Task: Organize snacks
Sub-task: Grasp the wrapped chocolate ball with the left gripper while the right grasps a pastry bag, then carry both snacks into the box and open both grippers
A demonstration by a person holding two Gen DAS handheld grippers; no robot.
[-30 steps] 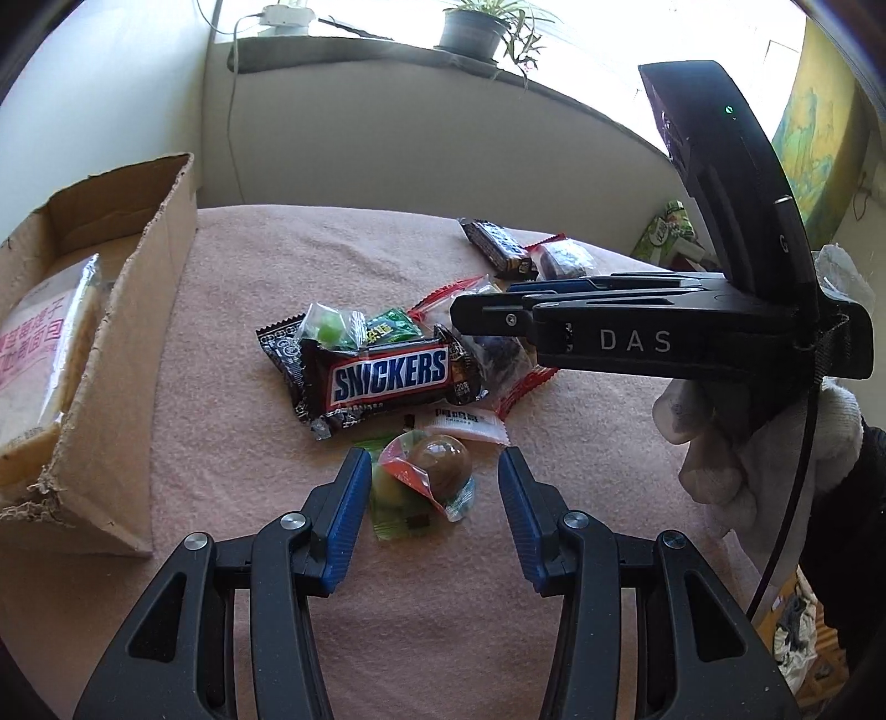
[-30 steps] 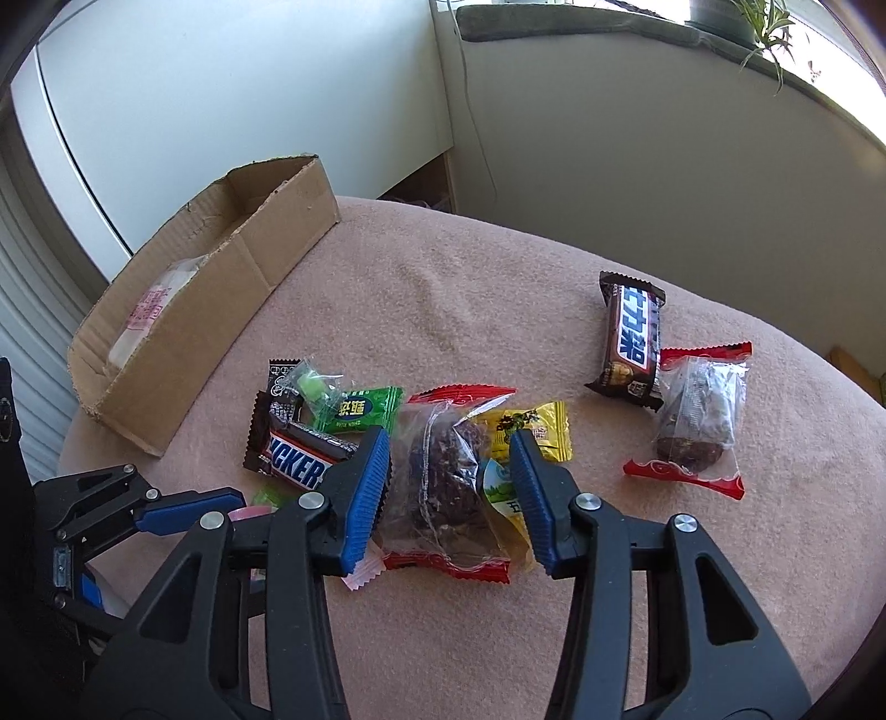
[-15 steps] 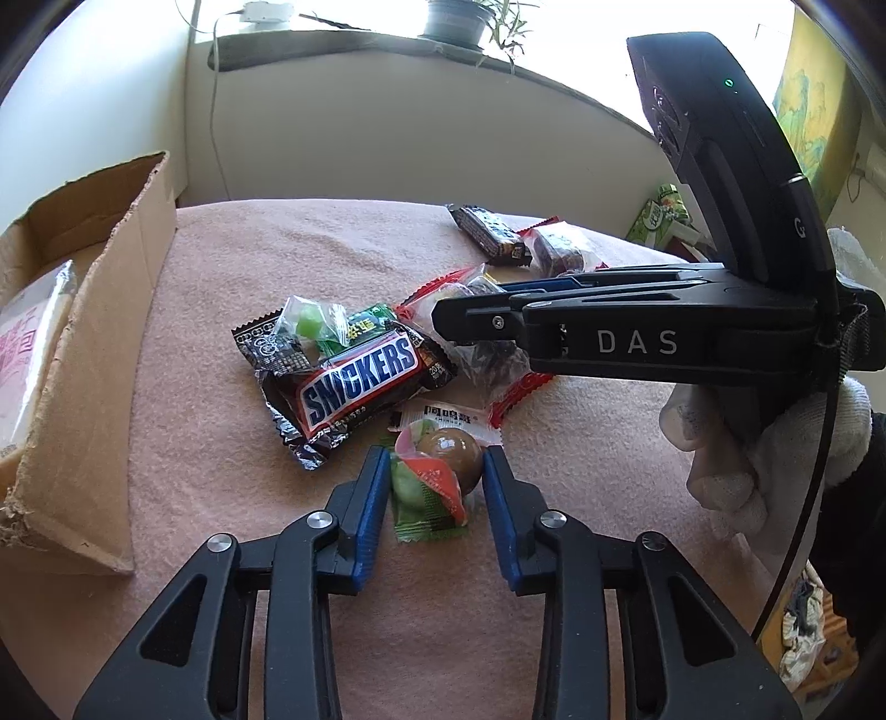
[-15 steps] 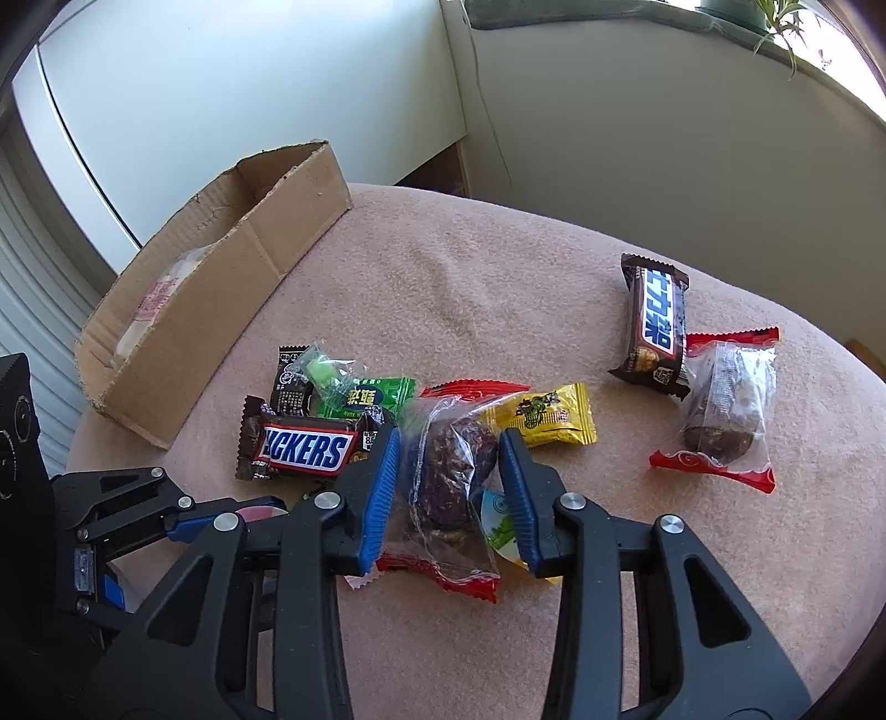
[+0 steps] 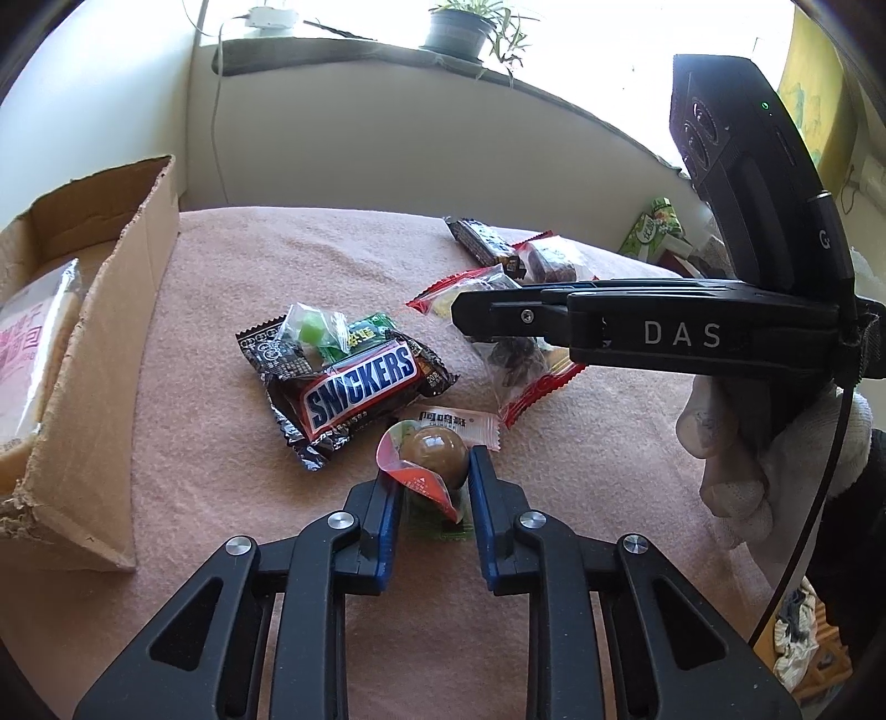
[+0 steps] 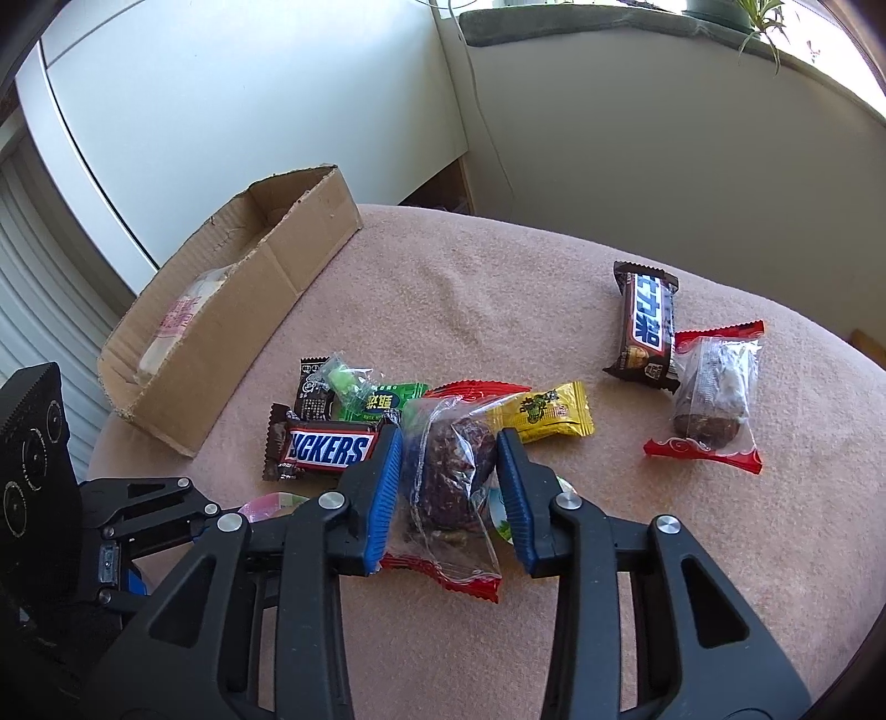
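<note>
My left gripper (image 5: 429, 462) is shut on a wrapped brown ball candy (image 5: 434, 454) lying on the pink cloth, in front of a Snickers bar (image 5: 360, 385). My right gripper (image 6: 448, 448) is shut on a clear red-edged packet of dark cake (image 6: 451, 476); it also shows side-on in the left wrist view (image 5: 498, 321). A cardboard box (image 6: 232, 327) stands to the left, with a pale wrapped pack (image 5: 30, 354) inside. Small green and black candies (image 6: 360, 393) lie behind the Snickers bar (image 6: 326, 448). A yellow candy (image 6: 545, 415) lies beside the cake packet.
A second chocolate bar (image 6: 648, 327) and another red-edged cake packet (image 6: 711, 387) lie at the far right of the pink cloth (image 6: 498, 288). A wall with a window ledge and potted plant (image 5: 459, 27) runs behind. The table edge curves round at the right.
Both grippers have closed: the left around the ball candy, the right around the cake packet. Both moved slightly forward over the pile.
</note>
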